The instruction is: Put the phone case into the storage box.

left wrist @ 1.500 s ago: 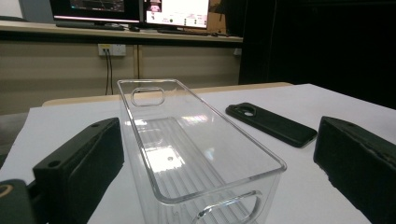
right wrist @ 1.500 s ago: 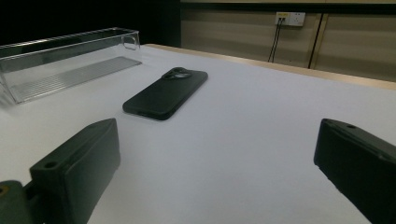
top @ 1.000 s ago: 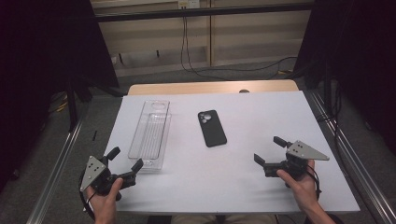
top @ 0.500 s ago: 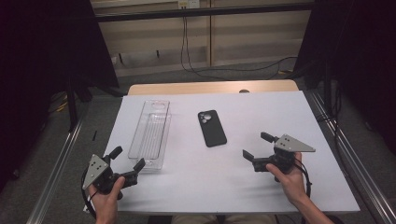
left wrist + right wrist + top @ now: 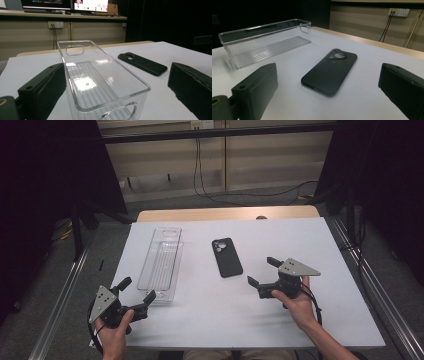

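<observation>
Now the right gripper (image 5: 263,272) stands at four o'clock on the table (image 5: 210,320), jaws spread and holding nothing after closing a little, aimed at the black phone (image 5: 227,257) lying flat near centre. At eight o'clock the left gripper (image 5: 136,290) gapes unclenched, just beside the clear tray's (image 5: 162,262) near end.

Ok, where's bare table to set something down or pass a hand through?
Free: the strip between the clear bin and the phone, the wide patch between the phone and the table right edge, and the near middle between the left gripper and right gripper. Tightest: the bin's near end, between the open left jaws.
</observation>
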The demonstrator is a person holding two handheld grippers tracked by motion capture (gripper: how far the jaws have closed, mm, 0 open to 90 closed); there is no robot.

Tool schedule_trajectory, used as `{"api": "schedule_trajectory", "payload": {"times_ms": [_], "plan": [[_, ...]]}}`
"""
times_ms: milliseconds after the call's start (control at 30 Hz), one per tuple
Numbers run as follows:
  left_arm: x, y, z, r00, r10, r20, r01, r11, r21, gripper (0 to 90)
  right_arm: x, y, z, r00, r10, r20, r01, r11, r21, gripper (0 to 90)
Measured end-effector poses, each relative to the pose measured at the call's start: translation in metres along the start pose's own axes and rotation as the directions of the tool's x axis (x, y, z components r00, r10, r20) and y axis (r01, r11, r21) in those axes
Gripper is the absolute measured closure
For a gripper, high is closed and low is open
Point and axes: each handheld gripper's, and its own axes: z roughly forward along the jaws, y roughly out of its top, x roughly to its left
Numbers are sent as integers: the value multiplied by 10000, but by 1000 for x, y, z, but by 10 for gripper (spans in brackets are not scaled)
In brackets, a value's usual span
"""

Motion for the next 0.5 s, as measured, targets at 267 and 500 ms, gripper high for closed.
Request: {"api": "schedule_trajectory", "payload": {"times_ms": [267, 500], "plan": [[1, 2, -2, 10000, -15, -73, 14, 9998, -188, 20, 3, 7, 17, 9990, 283, -334, -275, 9993, 247, 13], [2, 2, -2, 10000, 4, -7, -4, 9998, -183, 20, 4, 14, 37, 9991, 218, -374, -202, 9989, 420, 14]]}}
